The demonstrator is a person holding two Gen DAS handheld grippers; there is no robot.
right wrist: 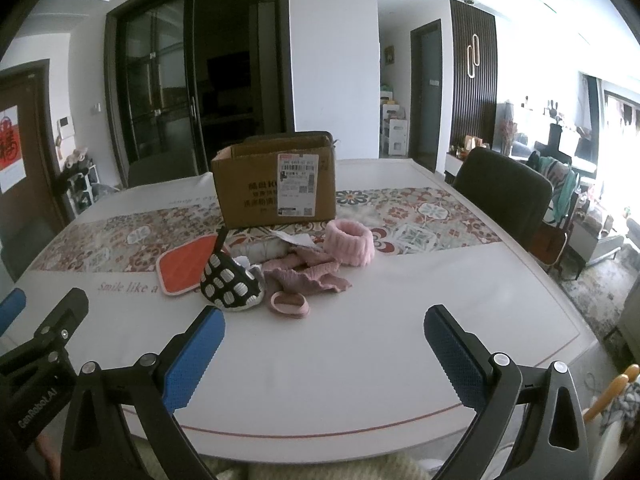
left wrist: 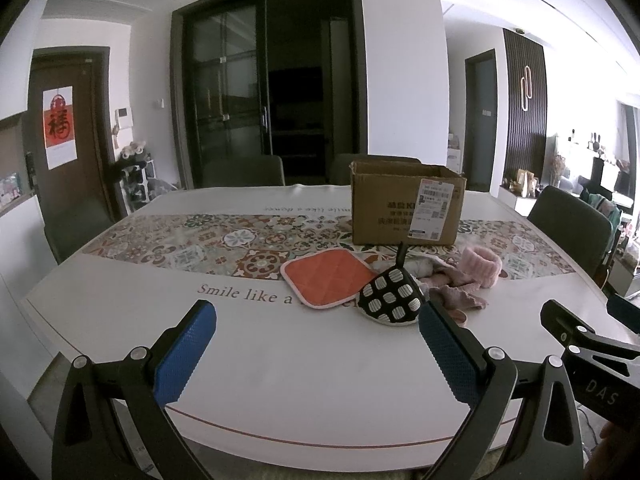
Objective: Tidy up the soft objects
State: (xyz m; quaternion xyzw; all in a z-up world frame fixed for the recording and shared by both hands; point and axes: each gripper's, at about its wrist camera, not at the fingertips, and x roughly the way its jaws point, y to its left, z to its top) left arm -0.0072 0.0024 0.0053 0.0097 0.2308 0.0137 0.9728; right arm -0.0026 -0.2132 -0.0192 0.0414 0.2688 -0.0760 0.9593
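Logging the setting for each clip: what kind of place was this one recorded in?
Most likely a home dining room open to a living area. A dining table with a patterned runner has upholstered chairs around it, and an entry door carries a red paper decoration. A cardboard box sits on the table.

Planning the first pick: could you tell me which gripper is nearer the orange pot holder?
Left. The left gripper faces the orange pot holder almost head-on; the right gripper sits further right, with it off to its left.
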